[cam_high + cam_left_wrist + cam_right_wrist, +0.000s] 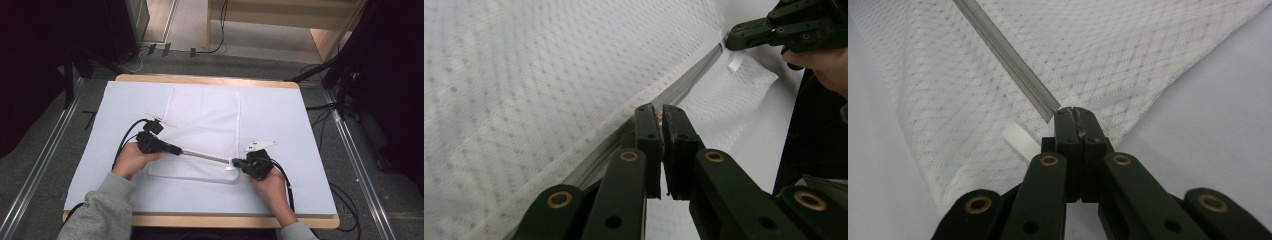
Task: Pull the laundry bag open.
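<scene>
Left gripper view hides the zipper pull [658,116] between clamped left tongs [658,111]; right tongs [1075,112] pinch the mesh bag's [1128,55] zipper end.

The high view looks forward and down from above the person's near side, taking in the whole surface [300,115] from some way off. Each gripper view rides low and very close behind its own jaws. The left gripper view faces right along the zipper [684,90]; the right gripper view faces left along it. All three share the mesh bag [205,120].
</scene>
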Action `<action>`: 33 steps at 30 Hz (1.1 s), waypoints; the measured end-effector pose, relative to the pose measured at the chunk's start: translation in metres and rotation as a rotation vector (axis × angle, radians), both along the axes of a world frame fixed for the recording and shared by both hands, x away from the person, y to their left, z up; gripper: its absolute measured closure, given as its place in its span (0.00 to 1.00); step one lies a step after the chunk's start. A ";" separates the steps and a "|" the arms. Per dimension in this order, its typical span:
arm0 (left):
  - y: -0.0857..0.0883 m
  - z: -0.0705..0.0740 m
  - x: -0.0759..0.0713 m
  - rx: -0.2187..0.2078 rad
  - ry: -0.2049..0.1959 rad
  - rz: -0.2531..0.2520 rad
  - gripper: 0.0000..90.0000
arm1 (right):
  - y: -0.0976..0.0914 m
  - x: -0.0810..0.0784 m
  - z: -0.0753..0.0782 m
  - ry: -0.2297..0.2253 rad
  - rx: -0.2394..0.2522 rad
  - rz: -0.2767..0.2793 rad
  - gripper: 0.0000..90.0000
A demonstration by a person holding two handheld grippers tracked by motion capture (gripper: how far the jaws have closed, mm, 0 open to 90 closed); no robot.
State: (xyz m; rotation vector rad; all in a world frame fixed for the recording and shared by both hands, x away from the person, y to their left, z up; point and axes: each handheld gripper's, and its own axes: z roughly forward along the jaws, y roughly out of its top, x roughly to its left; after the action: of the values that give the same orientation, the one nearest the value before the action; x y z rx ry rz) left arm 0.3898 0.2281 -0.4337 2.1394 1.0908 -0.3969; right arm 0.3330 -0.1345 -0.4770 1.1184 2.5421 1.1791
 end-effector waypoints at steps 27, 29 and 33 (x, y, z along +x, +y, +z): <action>0.048 0.008 -0.006 -0.027 -0.016 0.070 0.98 | 0.000 0.000 0.000 0.002 0.004 0.000 1.00; 0.049 0.008 -0.007 -0.023 -0.021 0.070 0.98 | 0.000 0.000 0.000 0.002 0.005 0.001 1.00; 0.053 0.008 -0.007 -0.026 -0.020 0.077 0.98 | 0.000 0.000 0.000 0.001 0.004 0.000 1.00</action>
State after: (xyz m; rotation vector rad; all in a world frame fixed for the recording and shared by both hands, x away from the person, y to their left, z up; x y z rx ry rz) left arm 0.3828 0.2815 -0.4256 2.0671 1.1467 -0.3517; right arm 0.3332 -0.1346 -0.4773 1.1209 2.5415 1.1838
